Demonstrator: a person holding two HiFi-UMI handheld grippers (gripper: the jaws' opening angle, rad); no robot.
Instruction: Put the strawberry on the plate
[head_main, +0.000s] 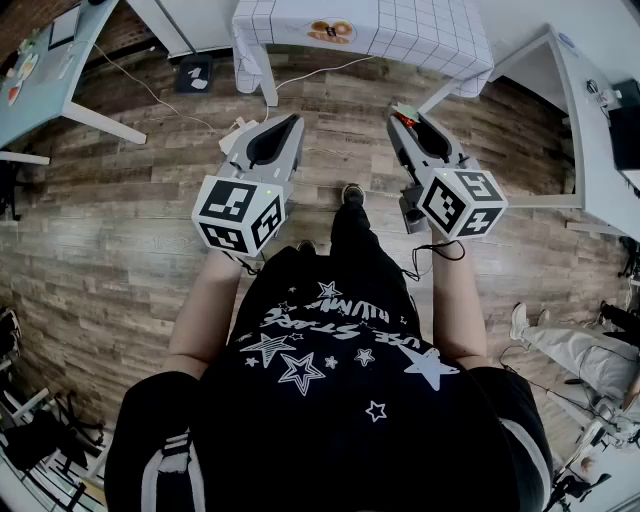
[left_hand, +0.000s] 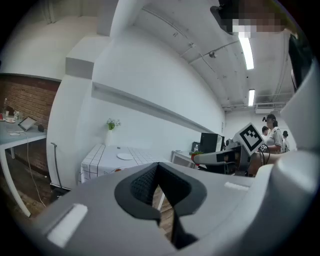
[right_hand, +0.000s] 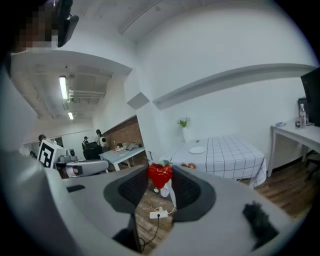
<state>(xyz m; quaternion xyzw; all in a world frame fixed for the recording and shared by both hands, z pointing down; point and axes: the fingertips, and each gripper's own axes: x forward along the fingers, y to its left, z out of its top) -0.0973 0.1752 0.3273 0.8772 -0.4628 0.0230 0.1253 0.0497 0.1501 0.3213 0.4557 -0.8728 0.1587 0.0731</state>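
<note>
A red strawberry (right_hand: 160, 175) with a green top sits between the tips of my right gripper (right_hand: 161, 179), and the pads press on it from both sides. The head view shows that gripper (head_main: 404, 116) held out over the wooden floor, the strawberry (head_main: 403, 110) at its tip. My left gripper (head_main: 295, 122) is held beside it, shut, with nothing in it; its own view shows the tips (left_hand: 158, 166) meeting. A white plate (right_hand: 197, 149) lies on the checked tablecloth (right_hand: 225, 155) ahead, also seen in the left gripper view as the plate (left_hand: 125, 156).
The checked table (head_main: 400, 30) stands straight ahead, with two doughnut-like things (head_main: 331, 30) near its front edge. A grey table (head_main: 40, 60) is at the left and a white desk (head_main: 590, 130) at the right. A power strip (right_hand: 159, 214) with cable lies on the floor. People stand in the background.
</note>
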